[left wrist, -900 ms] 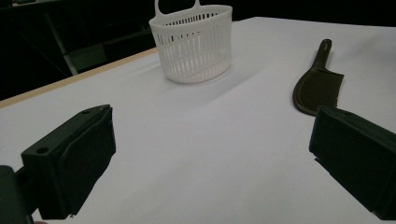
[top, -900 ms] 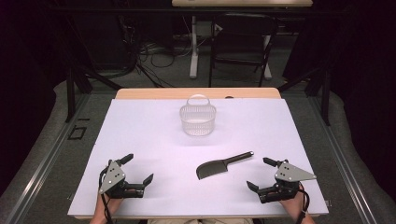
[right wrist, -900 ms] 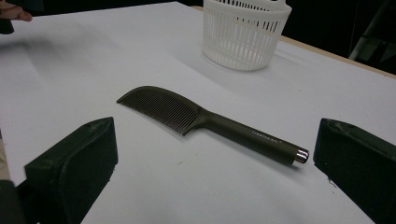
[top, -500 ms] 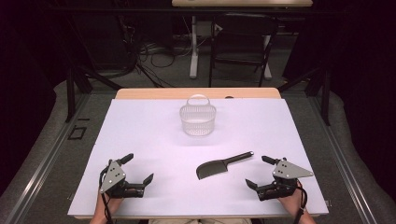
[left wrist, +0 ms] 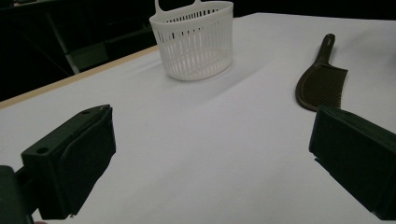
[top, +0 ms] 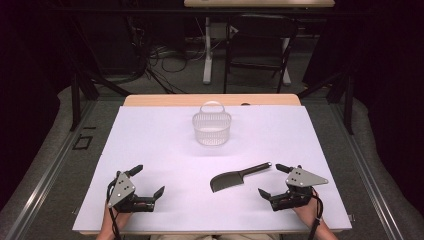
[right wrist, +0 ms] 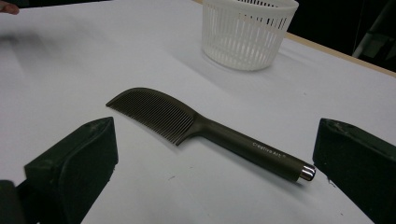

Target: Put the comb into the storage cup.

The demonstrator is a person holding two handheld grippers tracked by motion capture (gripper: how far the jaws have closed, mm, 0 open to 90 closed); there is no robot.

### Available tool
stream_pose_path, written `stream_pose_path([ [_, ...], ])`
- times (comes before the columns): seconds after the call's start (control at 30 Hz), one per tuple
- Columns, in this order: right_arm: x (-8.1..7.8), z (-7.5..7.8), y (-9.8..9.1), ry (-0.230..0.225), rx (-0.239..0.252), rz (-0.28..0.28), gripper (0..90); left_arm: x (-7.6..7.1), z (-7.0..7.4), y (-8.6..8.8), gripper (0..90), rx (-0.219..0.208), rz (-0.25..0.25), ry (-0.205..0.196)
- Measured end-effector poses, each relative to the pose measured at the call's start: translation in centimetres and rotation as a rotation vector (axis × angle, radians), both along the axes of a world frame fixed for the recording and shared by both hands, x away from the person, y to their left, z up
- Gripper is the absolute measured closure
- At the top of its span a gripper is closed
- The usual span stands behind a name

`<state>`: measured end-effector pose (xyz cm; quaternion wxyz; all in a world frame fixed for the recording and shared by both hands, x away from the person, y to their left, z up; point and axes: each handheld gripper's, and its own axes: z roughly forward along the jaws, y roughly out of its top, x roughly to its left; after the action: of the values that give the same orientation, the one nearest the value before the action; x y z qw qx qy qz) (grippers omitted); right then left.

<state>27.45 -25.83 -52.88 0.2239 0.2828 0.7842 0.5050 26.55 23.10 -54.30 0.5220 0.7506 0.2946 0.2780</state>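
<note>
Fingers of both grippers stand wide apart with nothing between them. Left gripper (top: 145,182) rests near the front left of the counter (top: 150,145), held by a hand (top: 111,226) coming in over the near edge; right gripper (top: 280,181) sits near the front right, its hand (top: 307,212) likewise at the near edge.

A white sheet covers the counter almost to its sides, and a strip of bare wood shows along the far edge. Broad open surface lies between the two grippers and all around the left one — nothing stands close to it.

A dark comb (top: 239,176) lies flat on the sheet just left of the right gripper, near it but not touching. Its long axis runs diagonally: the handle points toward the far right, ending in a small silver cap, and the wide toothed head points toward the near left. In the right gripper view the comb (right wrist: 205,130) lies across the gap ahead of the fingers, fine teeth along a curved back, smooth matte handle with small pale lettering.

A white plastic basket (top: 211,126) stands upright well beyond the comb, toward the far middle — oval, slotted walls, a loop handle on its far rim.
</note>
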Motion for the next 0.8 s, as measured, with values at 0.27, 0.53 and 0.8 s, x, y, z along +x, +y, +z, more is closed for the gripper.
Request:
stream_pose_path([
  [0.27,1.4,0.1,0.4,0.007,-0.01,-0.011,0.0,0.1,0.0,-0.1,0.8,0.001,-0.01,0.0],
  [0.53,2.7,0.4,0.5,0.003,-0.025,-0.03,0.0,0.1,0.0,-0.1,0.8,0.001,-0.006,0.001],
  [0.8,3.8,0.5,0.7,0.001,-0.023,-0.046,0.0,0.2,-0.1,-0.1,0.9,0.002,-0.005,0.002],
])
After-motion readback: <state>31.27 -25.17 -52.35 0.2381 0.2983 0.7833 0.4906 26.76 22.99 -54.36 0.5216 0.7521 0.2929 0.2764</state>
